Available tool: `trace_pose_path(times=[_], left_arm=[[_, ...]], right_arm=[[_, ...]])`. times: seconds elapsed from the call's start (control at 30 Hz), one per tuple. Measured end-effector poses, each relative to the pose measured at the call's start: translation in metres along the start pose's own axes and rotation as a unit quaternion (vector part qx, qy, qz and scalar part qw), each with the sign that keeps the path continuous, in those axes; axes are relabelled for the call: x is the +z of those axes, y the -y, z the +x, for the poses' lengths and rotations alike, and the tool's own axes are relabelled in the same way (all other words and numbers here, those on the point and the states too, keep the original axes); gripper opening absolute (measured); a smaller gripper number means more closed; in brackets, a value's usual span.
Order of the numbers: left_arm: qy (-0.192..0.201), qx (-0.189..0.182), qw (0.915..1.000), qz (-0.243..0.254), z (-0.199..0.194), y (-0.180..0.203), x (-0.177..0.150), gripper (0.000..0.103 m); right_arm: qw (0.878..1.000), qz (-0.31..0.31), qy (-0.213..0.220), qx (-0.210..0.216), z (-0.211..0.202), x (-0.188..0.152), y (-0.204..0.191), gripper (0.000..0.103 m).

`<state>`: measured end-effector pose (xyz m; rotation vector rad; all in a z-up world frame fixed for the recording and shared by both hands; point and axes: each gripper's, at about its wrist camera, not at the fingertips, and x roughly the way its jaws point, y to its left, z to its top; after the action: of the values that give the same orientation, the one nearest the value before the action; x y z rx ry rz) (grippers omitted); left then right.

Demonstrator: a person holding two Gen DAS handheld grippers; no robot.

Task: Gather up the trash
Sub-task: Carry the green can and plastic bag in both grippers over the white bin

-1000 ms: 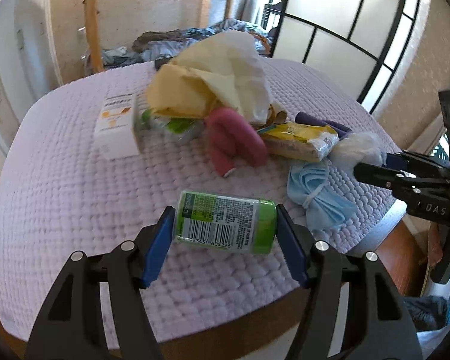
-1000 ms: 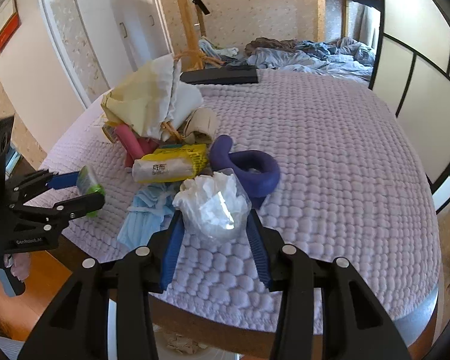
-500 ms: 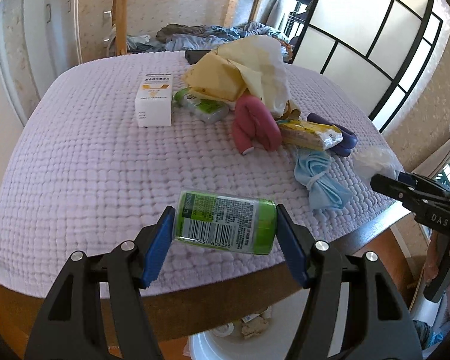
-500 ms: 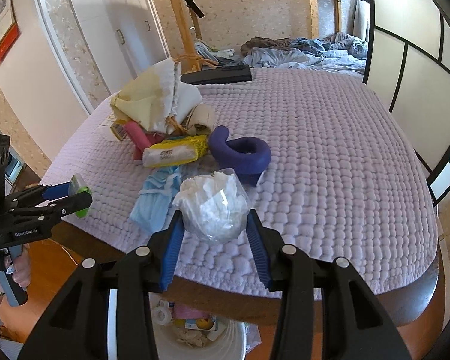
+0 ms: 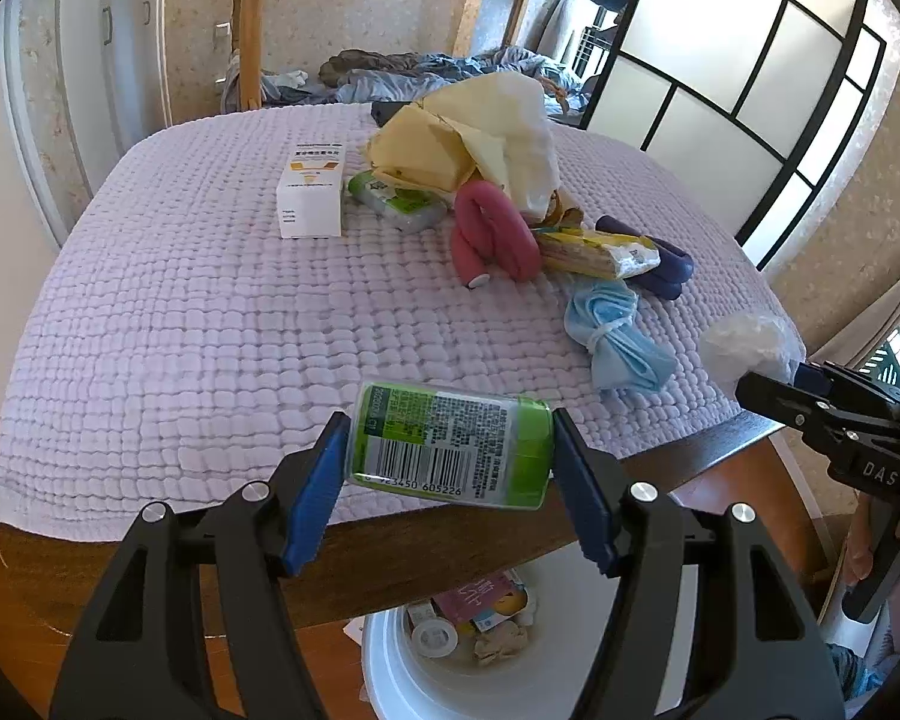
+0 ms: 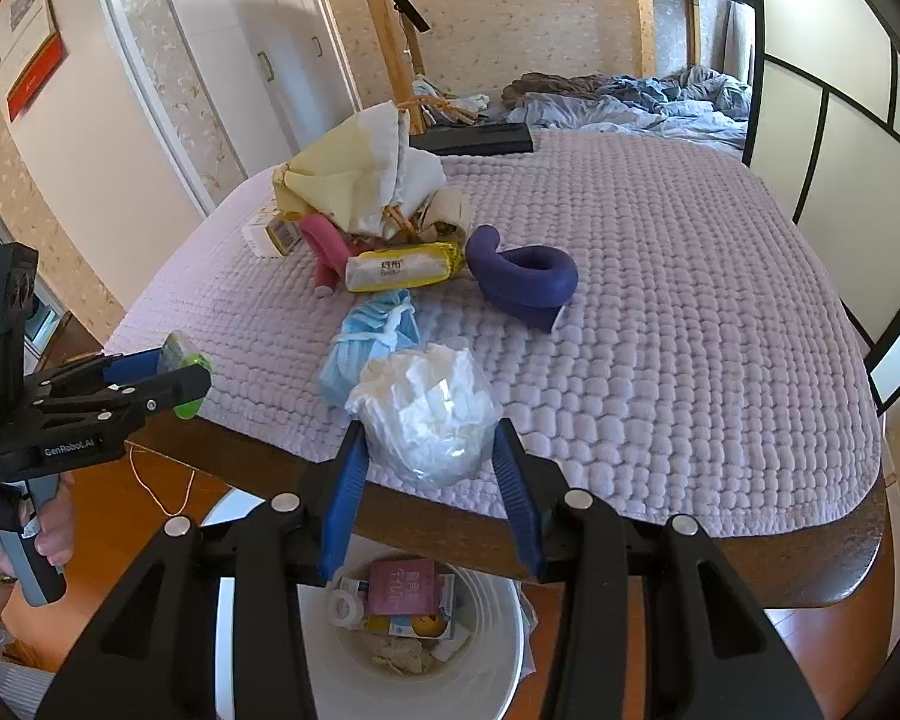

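You are gripping a green can in your left gripper and a clear bag of tissues in your right gripper, both hanging past the quilted table's near edge, above the white bin.

I count two grippers, left and right, each mine. One can, one bag, one bin, one box, one mask, two foam rolls: pink and purple.
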<state>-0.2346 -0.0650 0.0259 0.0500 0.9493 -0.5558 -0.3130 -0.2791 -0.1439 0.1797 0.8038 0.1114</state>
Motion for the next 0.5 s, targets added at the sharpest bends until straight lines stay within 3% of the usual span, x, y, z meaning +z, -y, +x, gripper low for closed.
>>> trace_pose_path(times=[0.5], left_arm=[[0.009,0.006,0.9999,-0.005,-0.015,0.002,-0.005,0.067]], right_arm=[[1.0,-0.004,0.009,0.002,-0.013,0.0,-0.003,0.042]])
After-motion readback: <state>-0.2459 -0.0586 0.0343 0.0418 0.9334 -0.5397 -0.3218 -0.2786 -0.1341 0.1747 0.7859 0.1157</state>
